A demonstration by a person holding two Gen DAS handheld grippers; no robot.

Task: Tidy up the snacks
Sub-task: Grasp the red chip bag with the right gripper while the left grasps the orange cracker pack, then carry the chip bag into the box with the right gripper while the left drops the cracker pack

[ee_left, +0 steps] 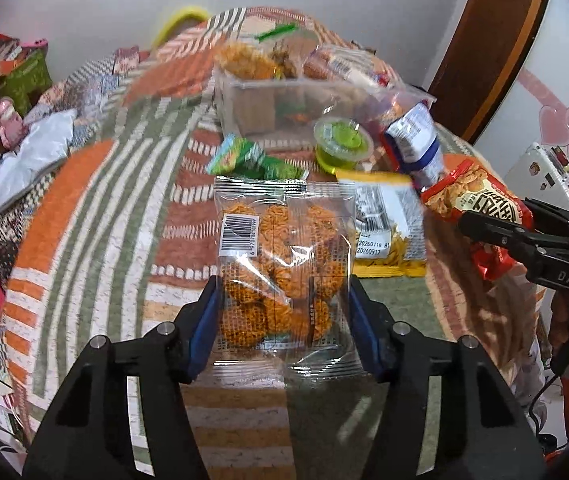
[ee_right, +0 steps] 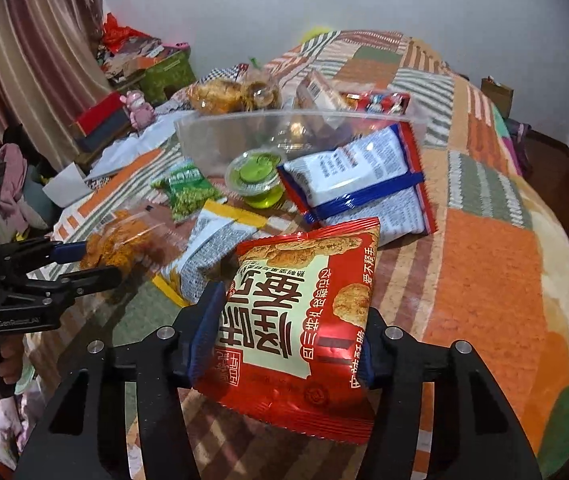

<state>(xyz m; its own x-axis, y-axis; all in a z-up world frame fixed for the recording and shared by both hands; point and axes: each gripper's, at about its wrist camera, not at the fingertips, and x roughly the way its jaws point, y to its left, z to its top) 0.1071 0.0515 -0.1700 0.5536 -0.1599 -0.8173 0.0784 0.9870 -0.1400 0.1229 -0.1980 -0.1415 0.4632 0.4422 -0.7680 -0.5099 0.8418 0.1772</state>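
On a patchwork bedspread, the left gripper clamps a clear noodle-snack packet; the right gripper pinches a red cracker bag — both apparently bound for the plastic tub.

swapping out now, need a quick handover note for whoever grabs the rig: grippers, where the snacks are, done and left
Left gripper: shut on clear packet of orange fried snacks.
Right gripper: shut on red rice-cracker bag.
Clear plastic bin at the back already holds several snacks.
Left on the bedspread: green pea packet, green jelly cup, yellow packet, white-and-blue bag.
Next, probably: both held packs into the bin.
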